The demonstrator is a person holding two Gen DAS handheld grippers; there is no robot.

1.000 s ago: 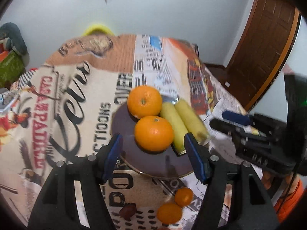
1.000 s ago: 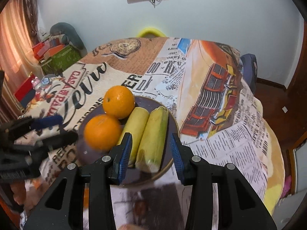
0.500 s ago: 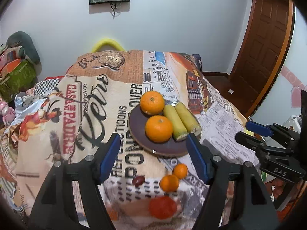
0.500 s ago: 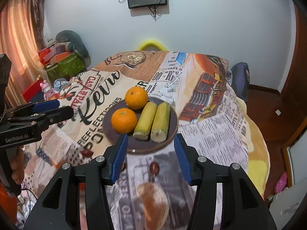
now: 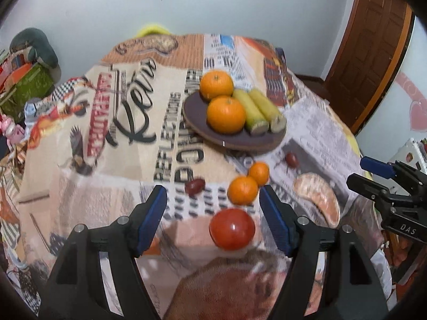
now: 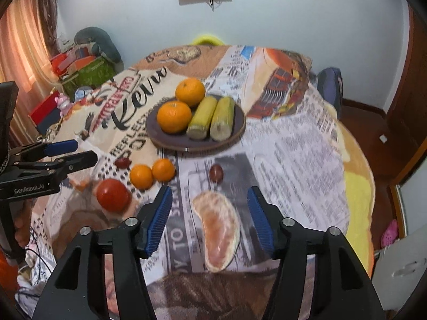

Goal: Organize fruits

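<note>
**A:** Where did each claw stand, going from the left?

**B:** The left claw point(image 5: 213, 213) was spread and empty above the near edge of the tabletop point(image 5: 80, 186), with the tomato point(image 5: 231, 228) on the cloth between its fingers, untouched. The right claw point(image 6: 208, 213) was spread as well, its jaws just having opened wider, and the peeled citrus wedge point(image 6: 218, 237) lay between them with a gap on both sides. Nothing was gripped.

**B:** I judged the step to be picking the next loose piece for the plate.

**A:** How should that have been done well?

**B:** For the tomato, I'd have centred the fingers on its widest part and closed gently, since it looked smooth and soft enough to bruise or roll. The wedge was limp and bare of skin, so I'd have taken it across its short width, low to the cloth, with light pressure.

**A:** What else lay loose?

**B:** Left to right in the right camera: one dark grape point(image 6: 122, 162), two small oranges point(image 6: 141, 176) touching each other, then a second grape point(image 6: 216, 172), all near the plate's front edge.

**A:** And the plate?

**B:** The dark round plate point(image 6: 170, 140) held two big oranges point(image 6: 174, 116) on its left half, one behind the other and touching, and two corn cobs point(image 6: 202, 117) side by side on the right. Its near rim was the only bare part, so anything added would have had to go there.
</note>
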